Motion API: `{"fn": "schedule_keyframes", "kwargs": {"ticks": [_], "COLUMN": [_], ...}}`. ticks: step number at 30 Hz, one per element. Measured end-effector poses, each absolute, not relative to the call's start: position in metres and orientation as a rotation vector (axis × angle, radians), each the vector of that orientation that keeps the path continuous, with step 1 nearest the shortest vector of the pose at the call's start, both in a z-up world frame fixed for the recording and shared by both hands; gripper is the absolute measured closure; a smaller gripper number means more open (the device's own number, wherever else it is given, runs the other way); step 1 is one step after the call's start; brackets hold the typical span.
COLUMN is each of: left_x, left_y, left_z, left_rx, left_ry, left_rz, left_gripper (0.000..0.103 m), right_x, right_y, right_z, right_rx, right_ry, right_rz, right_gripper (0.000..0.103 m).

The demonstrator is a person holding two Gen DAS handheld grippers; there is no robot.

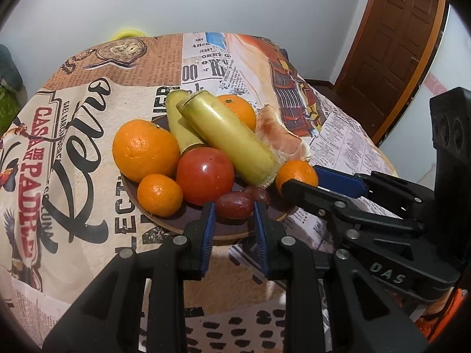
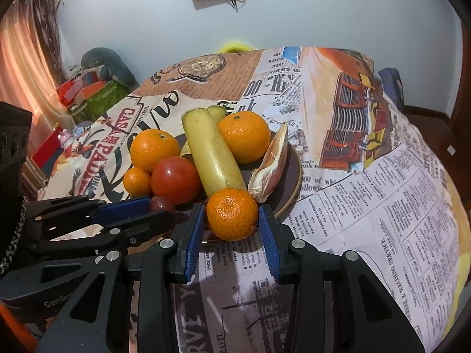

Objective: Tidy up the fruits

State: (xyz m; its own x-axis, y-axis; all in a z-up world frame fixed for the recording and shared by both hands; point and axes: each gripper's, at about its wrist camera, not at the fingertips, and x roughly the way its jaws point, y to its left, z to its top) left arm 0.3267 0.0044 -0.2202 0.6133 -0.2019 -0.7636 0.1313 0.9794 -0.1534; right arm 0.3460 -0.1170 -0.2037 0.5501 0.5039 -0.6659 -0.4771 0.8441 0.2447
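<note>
The left wrist view shows the left hand-held gripper (image 1: 234, 206) closed narrow on a dark red grape (image 1: 234, 205) at the near rim of the brown plate (image 1: 164, 223). Its blue pads (image 1: 209, 220) press the grape on both sides. In the right wrist view the right hand-held gripper (image 2: 232, 214) holds a small mandarin (image 2: 232, 214) between its pads, at the near edge of the same plate.

Behind both grippers the plate is full: a tomato (image 1: 205, 174), a large orange (image 1: 145, 150), a small mandarin on the left (image 1: 159, 194), a second orange at the back (image 1: 240, 110), two pieces of banana (image 1: 229, 136) and a grapefruit segment (image 2: 269, 169). The plate stands on a surface covered with a printed cloth (image 1: 88, 147).

In my judgement, the main danger is the grape. It is soft and smooth, so a strong squeeze can burst it, and a weak one can let it slip out and roll off the near edge. A second grape (image 1: 260, 194) lies just beside it and could be pushed away by the finger.

The long banana piece leans over the other fruit, with its lower end near the held mandarin. If the mandarin supports it, lifting the mandarin may let the banana slide down and knock other fruit off the plate. The two grippers also work close together, so they could collide.
</note>
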Motion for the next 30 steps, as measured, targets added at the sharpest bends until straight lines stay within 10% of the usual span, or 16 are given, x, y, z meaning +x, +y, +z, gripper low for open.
{"fn": "schedule_keyframes", "kwargs": {"ticks": [17, 30], "left_x": [0.315, 0.220], "left_y": [0.011, 0.028], "left_z": [-0.214, -0.086], "left_rx": [-0.088, -0.106], "left_ry": [0.877, 0.579], "left_rz": [-0.164, -0.117], "left_gripper": [0.071, 0.071], "right_x": [0.344, 0.258], "right_y": [-0.130, -0.158], "right_z": [-0.189, -0.081], "right_rx": [0.071, 0.038], "right_ry": [0.807, 0.533], "right_rz": [0.568, 0.525], "right_gripper": [0.062, 0.061]}}
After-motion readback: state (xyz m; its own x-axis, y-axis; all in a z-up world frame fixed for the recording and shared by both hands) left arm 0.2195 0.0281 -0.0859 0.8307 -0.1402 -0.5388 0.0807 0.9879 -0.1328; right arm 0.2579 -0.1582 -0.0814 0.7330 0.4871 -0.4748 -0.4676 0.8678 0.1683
